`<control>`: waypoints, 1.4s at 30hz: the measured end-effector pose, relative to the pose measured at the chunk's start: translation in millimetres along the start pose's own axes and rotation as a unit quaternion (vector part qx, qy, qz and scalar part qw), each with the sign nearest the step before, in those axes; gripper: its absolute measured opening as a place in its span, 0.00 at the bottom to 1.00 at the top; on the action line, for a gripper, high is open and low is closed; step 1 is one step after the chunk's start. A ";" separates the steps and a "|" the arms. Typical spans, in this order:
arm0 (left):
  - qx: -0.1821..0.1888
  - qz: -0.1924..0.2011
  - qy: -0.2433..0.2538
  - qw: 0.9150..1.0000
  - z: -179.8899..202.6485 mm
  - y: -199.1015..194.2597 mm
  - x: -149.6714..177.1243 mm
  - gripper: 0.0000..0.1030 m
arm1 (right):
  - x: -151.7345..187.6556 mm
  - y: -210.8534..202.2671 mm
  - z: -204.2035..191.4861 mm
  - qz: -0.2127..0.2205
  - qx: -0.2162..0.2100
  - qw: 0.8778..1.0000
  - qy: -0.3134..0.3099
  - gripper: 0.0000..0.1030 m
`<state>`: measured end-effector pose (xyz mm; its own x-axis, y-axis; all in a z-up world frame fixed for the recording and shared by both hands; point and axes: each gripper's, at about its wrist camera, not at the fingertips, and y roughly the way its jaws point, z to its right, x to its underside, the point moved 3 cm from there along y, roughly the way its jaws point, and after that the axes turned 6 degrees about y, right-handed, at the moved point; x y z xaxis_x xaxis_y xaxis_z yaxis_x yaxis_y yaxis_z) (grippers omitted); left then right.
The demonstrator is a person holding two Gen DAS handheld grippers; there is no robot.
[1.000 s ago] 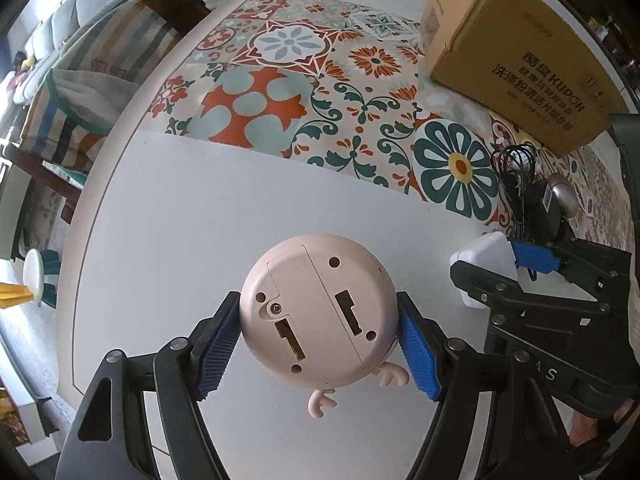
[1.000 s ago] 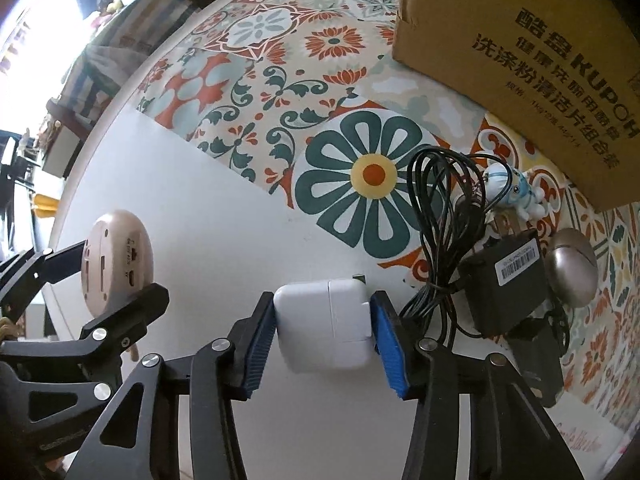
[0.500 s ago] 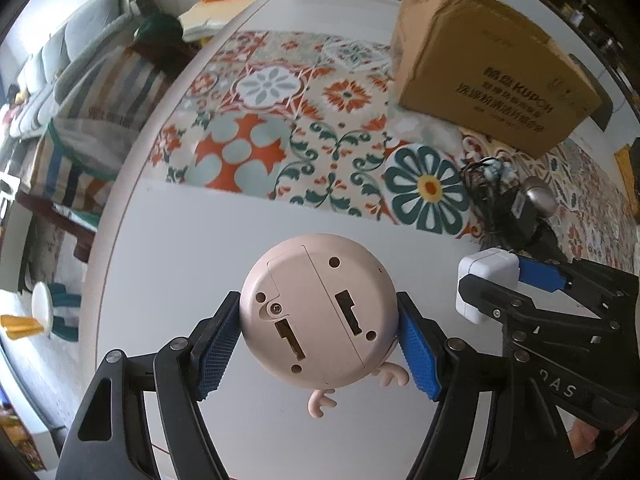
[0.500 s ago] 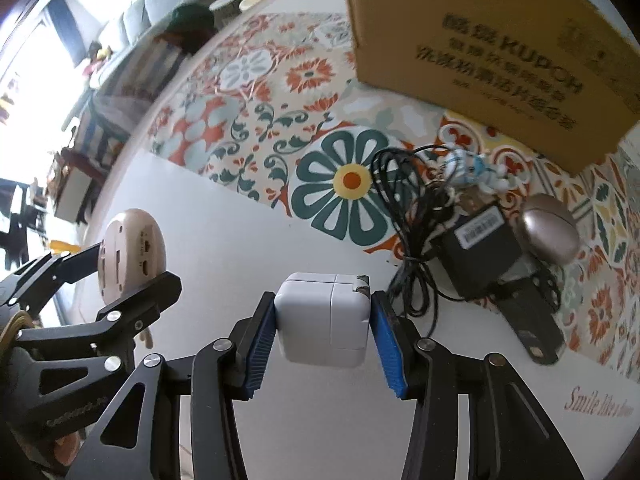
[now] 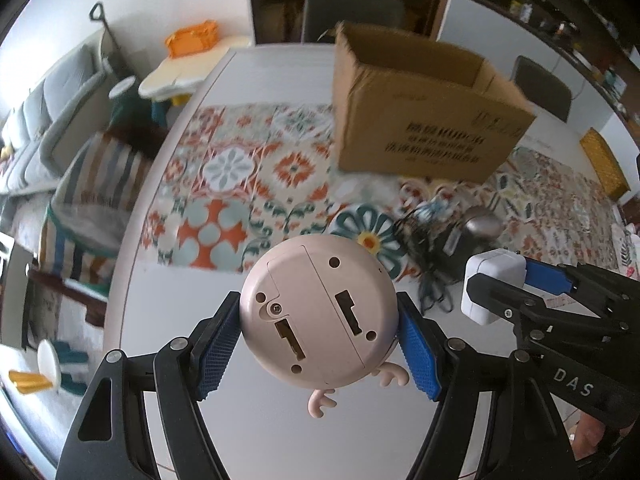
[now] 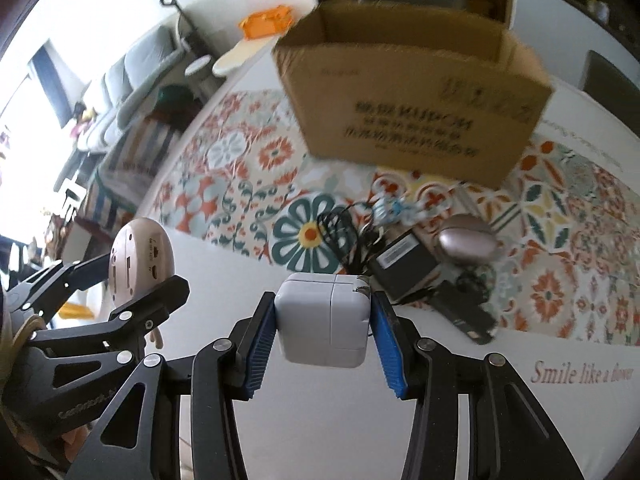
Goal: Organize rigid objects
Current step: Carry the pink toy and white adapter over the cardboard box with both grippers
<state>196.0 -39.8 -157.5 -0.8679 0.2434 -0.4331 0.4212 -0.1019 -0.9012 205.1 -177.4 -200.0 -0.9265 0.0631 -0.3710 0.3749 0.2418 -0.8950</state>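
My left gripper [image 5: 320, 340] is shut on a round pink toy device [image 5: 318, 310] with small feet, held above the white table [image 5: 180, 320]. It also shows in the right wrist view [image 6: 140, 256]. My right gripper [image 6: 324, 328] is shut on a white power adapter [image 6: 324, 320], also held above the table; it shows in the left wrist view [image 5: 492, 280] too. An open cardboard box [image 5: 424, 116] stands on the patterned mat [image 5: 240, 184] beyond both grippers, also in the right wrist view [image 6: 412, 92].
On the mat by the box lie a black adapter with tangled cables [image 6: 404, 260], a metallic oval mouse [image 6: 468, 240], a small blue-white figure [image 6: 392, 210] and a dark flat device [image 6: 464, 312]. A sofa and striped chair [image 5: 92, 184] stand left of the table.
Both grippers have risen with their objects and tilted up toward the box; the table looks farther away and the box's open top has come into view.
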 end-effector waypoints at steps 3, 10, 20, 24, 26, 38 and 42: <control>0.002 0.018 0.012 1.000 7.4 -11.6 -12.7 0.72 | -5.9 -18.9 7.7 0.023 0.001 1.000 0.015 0.46; 0.011 0.056 0.043 0.997 26.6 -33.7 -40.0 0.72 | -20.2 -56.9 21.9 0.077 0.009 0.996 0.035 0.46; 0.030 0.096 0.067 0.993 45.6 -54.9 -74.5 0.72 | -38.4 -94.8 35.6 0.125 0.015 0.991 0.052 0.46; 0.031 0.112 0.072 0.991 50.0 -60.7 -91.7 0.72 | -49.3 -103.6 38.8 0.140 0.017 0.989 0.053 0.46; 0.032 0.118 0.075 0.990 50.8 -62.9 -98.1 0.72 | -56.5 -106.9 39.6 0.147 0.018 0.988 0.052 0.46; 0.018 0.149 0.083 0.985 49.0 -60.3 -145.0 0.72 | -101.0 -112.9 42.2 0.171 0.019 0.984 0.045 0.46; 0.015 0.146 0.088 0.985 49.4 -50.0 -158.3 0.72 | -116.5 -107.1 45.4 0.169 0.027 0.984 0.045 0.46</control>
<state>299.3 -120.9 -44.6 -0.6510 0.3620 -0.6672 0.6355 -0.2208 -0.7399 274.4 -254.7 -72.2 -0.7475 0.2168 -0.6279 0.6604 0.1400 -0.7378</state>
